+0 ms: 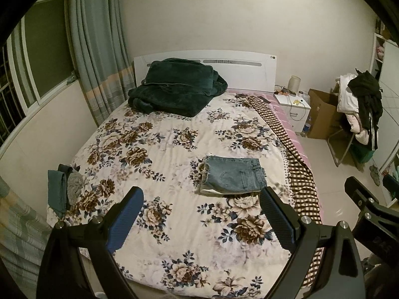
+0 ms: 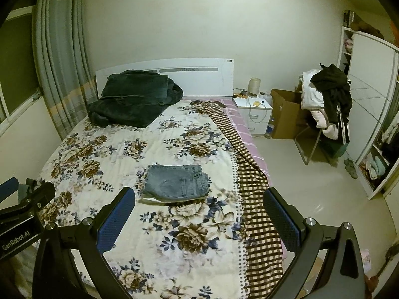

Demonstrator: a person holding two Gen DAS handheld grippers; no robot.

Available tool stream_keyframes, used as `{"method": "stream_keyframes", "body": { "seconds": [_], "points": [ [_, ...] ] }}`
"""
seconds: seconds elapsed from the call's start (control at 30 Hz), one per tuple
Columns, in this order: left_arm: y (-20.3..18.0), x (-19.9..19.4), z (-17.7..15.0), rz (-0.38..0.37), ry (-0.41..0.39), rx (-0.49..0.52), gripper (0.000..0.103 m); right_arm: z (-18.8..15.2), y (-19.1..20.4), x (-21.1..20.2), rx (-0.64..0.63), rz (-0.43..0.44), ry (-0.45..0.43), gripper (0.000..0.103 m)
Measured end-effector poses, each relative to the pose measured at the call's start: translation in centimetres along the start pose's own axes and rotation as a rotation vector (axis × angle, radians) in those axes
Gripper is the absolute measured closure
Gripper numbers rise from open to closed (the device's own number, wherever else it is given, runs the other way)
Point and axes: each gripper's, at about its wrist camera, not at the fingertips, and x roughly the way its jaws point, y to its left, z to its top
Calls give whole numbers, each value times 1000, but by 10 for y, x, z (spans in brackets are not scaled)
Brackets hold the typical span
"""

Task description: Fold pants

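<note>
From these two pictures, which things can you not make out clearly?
- Underside of the folded jeans: hidden in both views by the top layers.
- Small items on the nightstand: too small in both views.
- Left hand-held gripper in the right wrist view: cut off by the left edge.
- Clothes at the bed's left edge: bunched together, so I cannot tell what kind.

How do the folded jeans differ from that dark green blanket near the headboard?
The jeans are light blue denim; the blanket is dark green plush. The jeans form a small, flat, neat rectangle; the blanket is a much bulkier, looser heap. The jeans lie mid-bed toward the checkered edge; the blanket sits against the headboard. Both rest on the floral bedspread, untouched by either hand-held gripper.
</note>
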Motion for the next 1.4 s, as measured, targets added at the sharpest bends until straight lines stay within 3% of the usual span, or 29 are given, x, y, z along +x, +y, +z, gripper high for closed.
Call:
{"method": "stream_keyframes", "body": {
  "seconds": [1.4],
  "points": [
    [2,-5,-2,12,5,2,5,-14,-8,11,11,8,20,0]
  ]
}}
